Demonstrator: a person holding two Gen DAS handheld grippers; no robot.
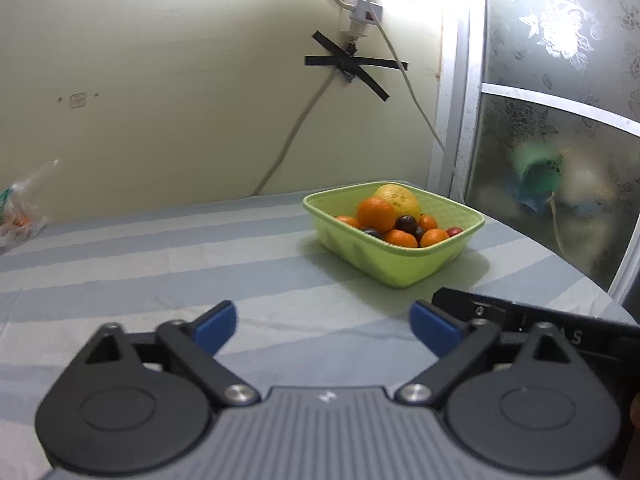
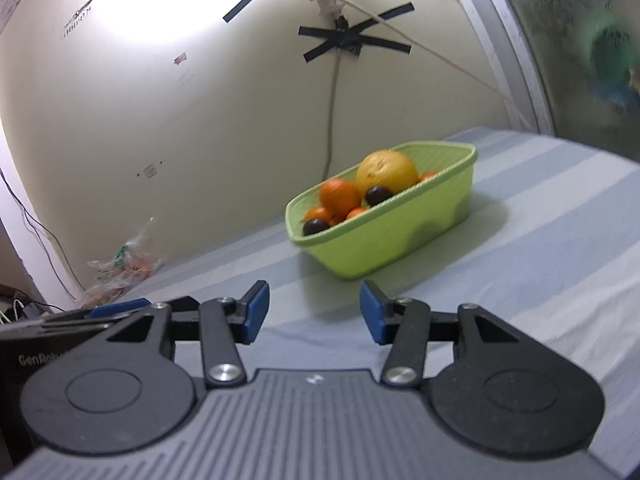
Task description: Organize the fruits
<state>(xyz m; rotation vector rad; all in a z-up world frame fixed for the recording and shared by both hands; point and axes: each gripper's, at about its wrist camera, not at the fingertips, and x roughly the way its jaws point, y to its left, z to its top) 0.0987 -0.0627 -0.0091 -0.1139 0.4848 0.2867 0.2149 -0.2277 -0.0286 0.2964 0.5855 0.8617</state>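
Nearest, left gripper (image 1: 324,326) spread wide, nothing between the jaws; right gripper (image 2: 314,312) about half open, likewise empty. Both short of the green basket (image 1: 394,268) on the striped table (image 1: 160,264). Best to approach level and slow, choosing one top fruit, jaws clearing the rim. Inside the basket: a large yellow citrus (image 1: 398,196) at the back, oranges (image 1: 375,213) piled high, dark plums (image 1: 407,223) between.
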